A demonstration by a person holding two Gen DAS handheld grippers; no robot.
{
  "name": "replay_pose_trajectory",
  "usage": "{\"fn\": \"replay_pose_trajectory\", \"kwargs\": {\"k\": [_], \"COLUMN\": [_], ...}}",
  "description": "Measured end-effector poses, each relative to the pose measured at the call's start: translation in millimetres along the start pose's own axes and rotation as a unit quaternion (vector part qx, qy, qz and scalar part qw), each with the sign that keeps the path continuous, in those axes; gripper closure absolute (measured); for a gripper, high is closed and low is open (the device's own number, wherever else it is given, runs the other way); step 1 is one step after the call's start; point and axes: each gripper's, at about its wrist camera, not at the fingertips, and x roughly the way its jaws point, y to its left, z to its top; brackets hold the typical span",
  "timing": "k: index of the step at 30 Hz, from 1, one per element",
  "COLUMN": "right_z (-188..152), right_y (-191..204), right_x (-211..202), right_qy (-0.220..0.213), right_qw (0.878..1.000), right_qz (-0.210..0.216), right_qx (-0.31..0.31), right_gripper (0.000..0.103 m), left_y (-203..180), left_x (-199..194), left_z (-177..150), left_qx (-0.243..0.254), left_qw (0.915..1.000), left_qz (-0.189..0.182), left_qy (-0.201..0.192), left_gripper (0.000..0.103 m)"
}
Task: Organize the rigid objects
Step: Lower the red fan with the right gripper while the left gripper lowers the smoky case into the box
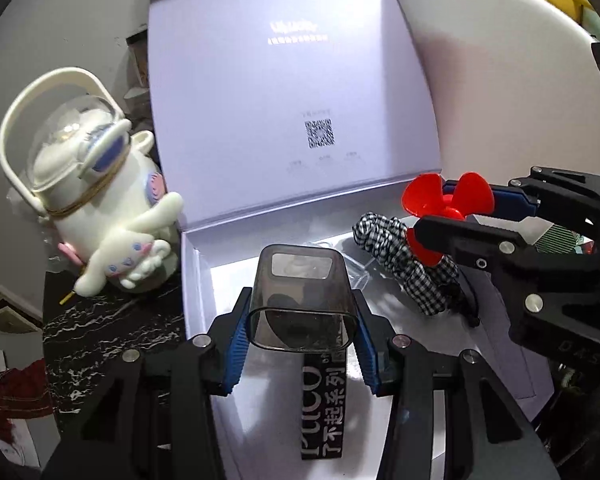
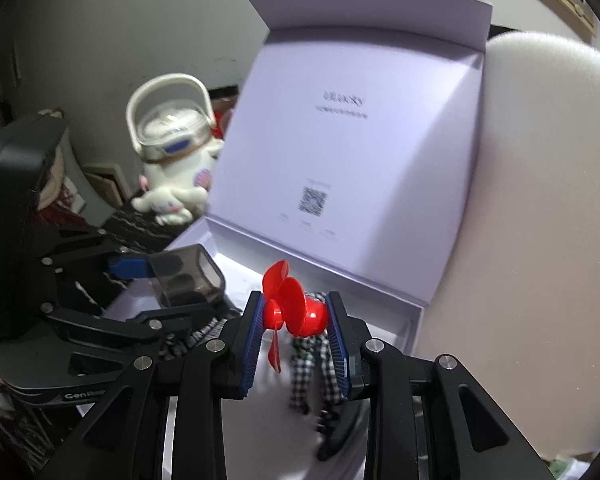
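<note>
My left gripper (image 1: 302,320) is shut on a smoky translucent rectangular cap (image 1: 302,300) and holds it over the open pale lilac box (image 1: 196,280). It also shows in the right wrist view (image 2: 186,276). My right gripper (image 2: 296,320) is shut on a red toy propeller (image 2: 296,308), above the box's right side; the propeller shows in the left wrist view (image 1: 448,200) too. A black-and-white checked scrunchie (image 1: 404,260) lies in the box under the propeller. A black strip with white lettering (image 1: 324,400) lies in the box below the cap.
The box lid (image 1: 280,92) stands upright behind. A white cartoon-dog bottle with a handle (image 1: 96,200) stands left of the box on a dark marbled surface (image 1: 100,320). A white rounded chair back (image 1: 500,100) is at the right. A clear plastic piece (image 1: 356,272) lies in the box.
</note>
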Motion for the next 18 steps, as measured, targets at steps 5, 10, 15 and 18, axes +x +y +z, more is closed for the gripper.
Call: {"fn": "replay_pose_trajectory", "kwargs": {"k": [5, 10, 15, 18], "right_z": [-3.7, -8.2, -10.6, -10.9], "right_y": [-7.7, -10.2, -12.5, -12.5], "right_x": [12.2, 26.3, 32.7, 34.1], "right_qy": [0.017, 0.037, 0.045, 0.046], "right_qw": [1.000, 0.999, 0.999, 0.999], "right_qz": [0.016, 0.013, 0.011, 0.008], "right_qx": [0.013, 0.020, 0.025, 0.022], "right_gripper": [0.073, 0.073, 0.073, 0.072], "left_y": [4.1, 8.5, 9.9, 11.1], "left_x": [12.3, 20.0, 23.7, 26.4], "left_z": [3.6, 1.2, -0.8, -1.5], "left_qx": [-0.017, -0.014, -0.008, -0.014], "left_qw": [0.9997, 0.9997, 0.9997, 0.9997], "left_qz": [-0.012, -0.009, 0.000, -0.002], "left_qy": [0.011, 0.019, 0.024, 0.022], "left_gripper": [0.057, 0.057, 0.057, 0.057]}}
